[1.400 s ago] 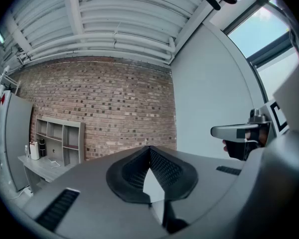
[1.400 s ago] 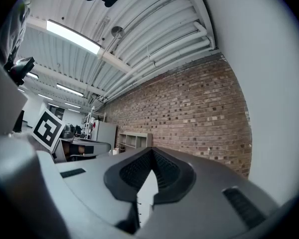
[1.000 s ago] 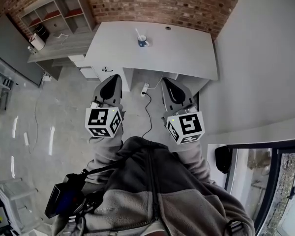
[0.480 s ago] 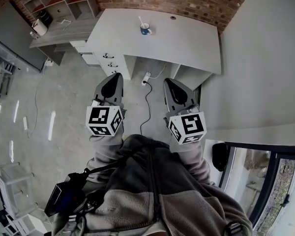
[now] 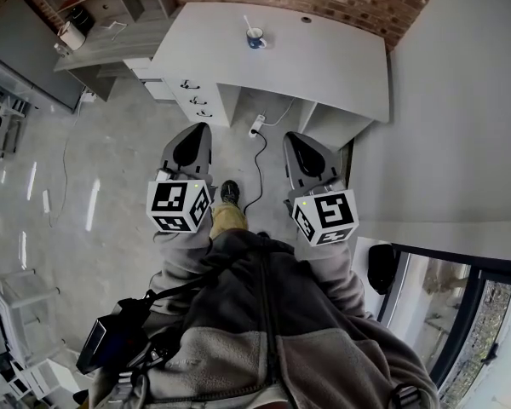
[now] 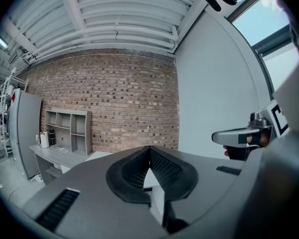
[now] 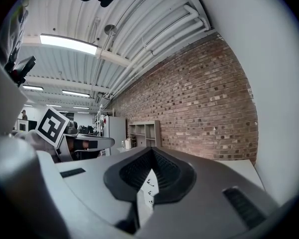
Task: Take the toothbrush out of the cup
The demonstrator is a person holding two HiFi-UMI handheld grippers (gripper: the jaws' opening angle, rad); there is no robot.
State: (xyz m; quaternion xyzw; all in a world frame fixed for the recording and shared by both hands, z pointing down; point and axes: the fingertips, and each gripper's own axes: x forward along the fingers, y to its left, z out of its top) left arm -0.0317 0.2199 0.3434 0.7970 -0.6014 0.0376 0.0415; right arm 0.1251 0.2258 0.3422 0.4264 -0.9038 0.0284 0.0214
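Toothbrush (image 5: 247, 23) in cup (image 5: 255, 38) near desk's (image 5: 324, 66) back edge

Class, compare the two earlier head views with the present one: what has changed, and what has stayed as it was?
The person has stepped forward: a shoe now shows between the left gripper and right gripper, and the desk looks slightly nearer. Nothing was gripped or released. The toothbrush remains in the cup, and both grippers stay shut and empty.
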